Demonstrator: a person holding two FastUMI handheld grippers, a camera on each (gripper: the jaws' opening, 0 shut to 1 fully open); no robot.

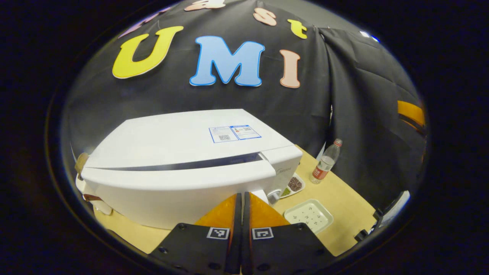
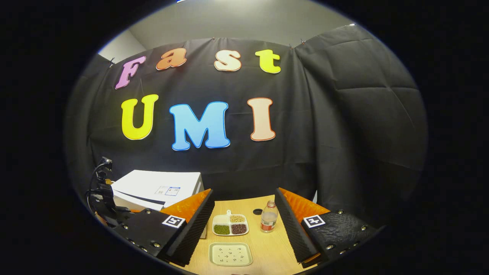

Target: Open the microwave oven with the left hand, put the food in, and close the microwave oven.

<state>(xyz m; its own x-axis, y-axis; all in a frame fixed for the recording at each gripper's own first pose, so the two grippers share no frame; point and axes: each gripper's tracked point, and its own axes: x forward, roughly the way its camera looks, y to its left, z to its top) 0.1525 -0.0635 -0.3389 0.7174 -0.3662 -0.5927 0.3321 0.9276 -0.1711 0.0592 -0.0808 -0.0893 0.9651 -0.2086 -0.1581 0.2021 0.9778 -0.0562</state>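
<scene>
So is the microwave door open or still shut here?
Apparently shut. In the left gripper view the microwave shows its door flush with the body; the left hand-held gripper, fingers together, sits at its front.

We see a staged recording booth: black cloth [image 2: 344, 114] hangs behind a table [image 2: 267, 244] bearing a microwave [image 1: 183, 152].

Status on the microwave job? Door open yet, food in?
Nothing looks done. The microwave seems closed, as far as the left gripper view tells from above. The divided food tray sits on the table beside the bottle and a speckled tray. In hand: the left hand-held gripper, shut on nothing, is at the microwave's front. The right hand-held gripper is open and empty. Left: open, load, close.
</scene>
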